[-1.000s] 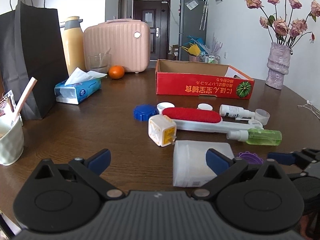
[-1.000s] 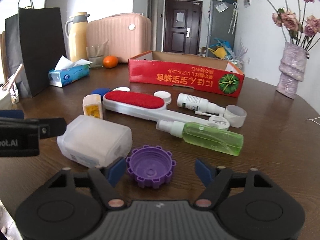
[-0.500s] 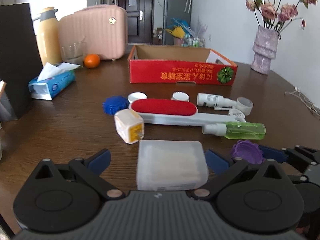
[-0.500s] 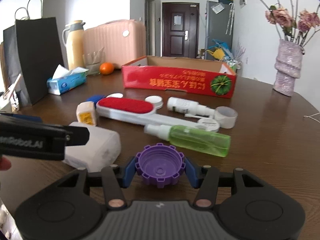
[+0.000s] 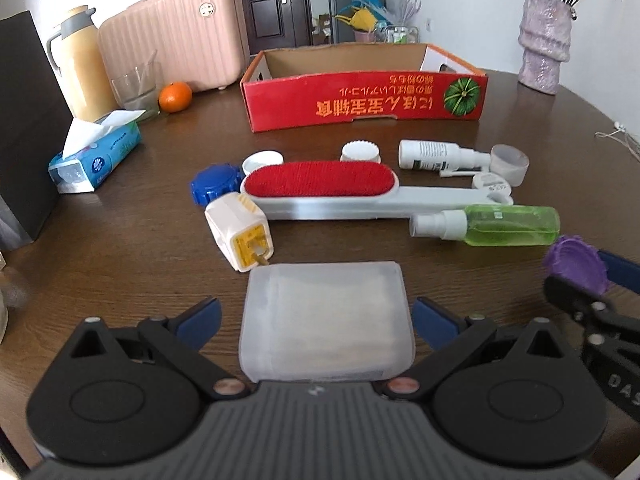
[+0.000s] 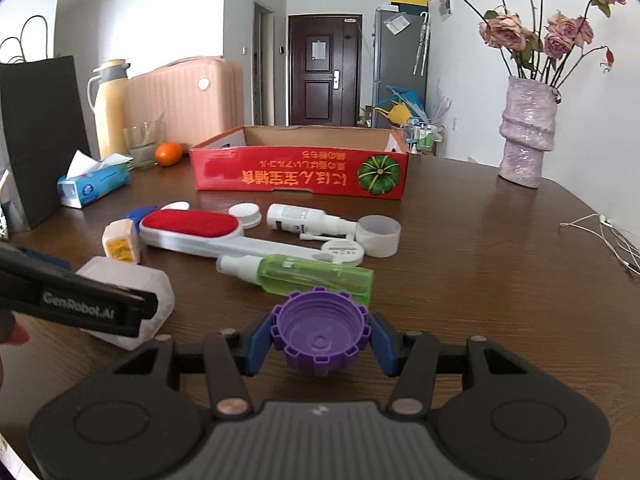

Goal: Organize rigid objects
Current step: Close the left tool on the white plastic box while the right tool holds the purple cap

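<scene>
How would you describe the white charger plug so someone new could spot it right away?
Start at the red cardboard box on the round wooden table, then come forward to the long lint brush with the red pad. The charger plug lies at the brush's left end: a small white cube, the only thing there with a yellow face and metal prongs.

The left gripper [image 5: 316,320] straddles a frosted white box [image 5: 326,322] on the wooden table [image 5: 140,240], its blue pads clear of the box's sides.
</scene>
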Tool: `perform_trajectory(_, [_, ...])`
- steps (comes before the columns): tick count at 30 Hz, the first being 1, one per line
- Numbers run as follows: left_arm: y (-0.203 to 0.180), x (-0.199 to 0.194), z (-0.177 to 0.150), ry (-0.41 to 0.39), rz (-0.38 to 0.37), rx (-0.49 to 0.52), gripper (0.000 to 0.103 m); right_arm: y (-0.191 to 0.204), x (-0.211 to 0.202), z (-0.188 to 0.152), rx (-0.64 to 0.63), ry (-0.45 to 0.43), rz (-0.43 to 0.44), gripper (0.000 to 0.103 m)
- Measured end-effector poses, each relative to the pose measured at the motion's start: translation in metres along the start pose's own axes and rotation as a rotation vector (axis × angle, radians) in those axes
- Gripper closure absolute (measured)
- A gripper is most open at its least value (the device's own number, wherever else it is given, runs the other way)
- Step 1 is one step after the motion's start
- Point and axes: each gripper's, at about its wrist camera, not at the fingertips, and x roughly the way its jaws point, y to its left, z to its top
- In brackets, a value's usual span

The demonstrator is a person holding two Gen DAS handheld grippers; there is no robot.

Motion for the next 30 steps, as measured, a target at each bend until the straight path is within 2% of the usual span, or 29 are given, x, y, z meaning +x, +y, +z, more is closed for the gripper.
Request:
perform_trajectory(6, [-0.004,0.003,0.000,0.003,0.008,0.002,0.000,-0.003,-0.002,0.000,0.009,-0.002,-0.005,0.051])
perform_trajectory(10, [-0.005,0.004,0.000,0.019,-0.008,-0.008,0.018,-0.003,-0.003,0.000,0.011,-0.002,-0.005,0.051])
perform_trajectory(11, [-0.005,0.005,-0.001,0.023,-0.004,-0.011,0.020,-0.003,-0.003,0.000,0.010,-0.003,-0.005,0.051])
perform_trajectory(20, [-0.005,-0.002,-0.004,0.014,-0.013,-0.021,0.020,-0.002,-0.008,0.000,0.010,-0.012,-0.011,0.051])
perform_trajectory(30, [0.003,-0.032,0.014,-0.094,-0.009,-0.046,0.020,-0.002,-0.017,0.018,0.002,-0.061,-0.004,0.051])
